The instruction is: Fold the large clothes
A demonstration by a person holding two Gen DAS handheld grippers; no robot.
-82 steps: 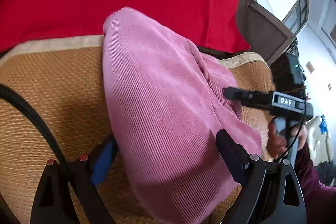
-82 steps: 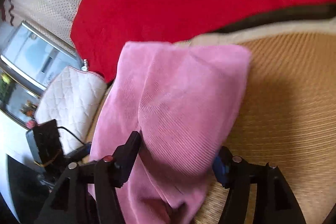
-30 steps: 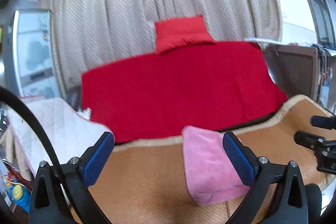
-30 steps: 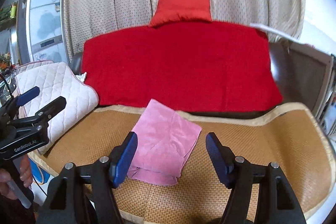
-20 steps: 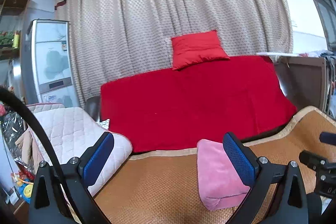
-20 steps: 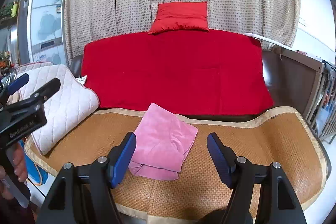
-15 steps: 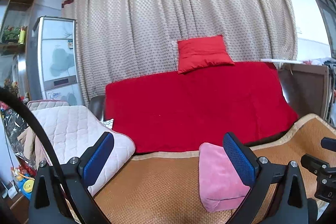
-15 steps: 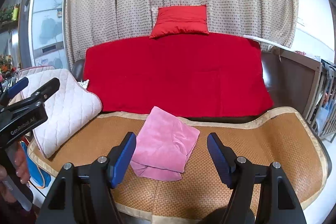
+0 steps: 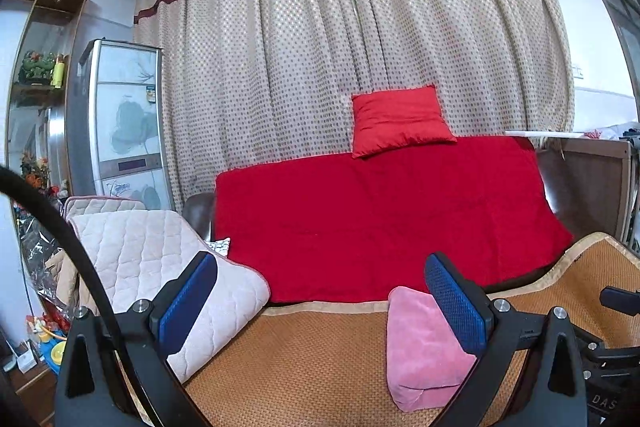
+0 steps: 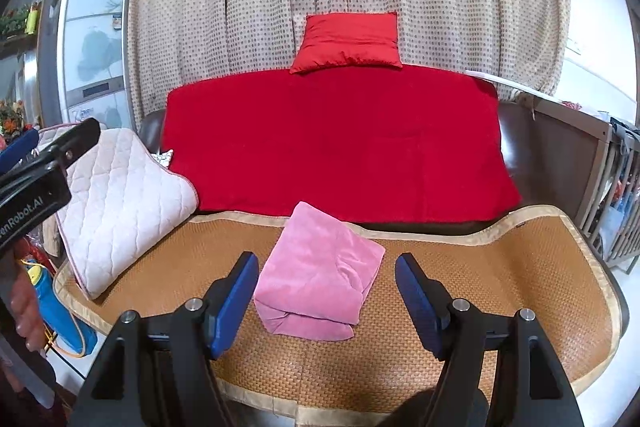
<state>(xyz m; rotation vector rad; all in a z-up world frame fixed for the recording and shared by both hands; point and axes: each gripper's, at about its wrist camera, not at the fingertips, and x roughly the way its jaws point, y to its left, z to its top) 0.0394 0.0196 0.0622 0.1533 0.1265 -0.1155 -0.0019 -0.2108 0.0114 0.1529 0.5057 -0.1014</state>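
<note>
Right tool open, folded pink garment ahead btwn fingers, untouched, on mat

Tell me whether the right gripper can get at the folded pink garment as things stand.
Probably yes: the right gripper is open and points at the pink garment, which lies alone on the woven mat with nothing between them.
</note>
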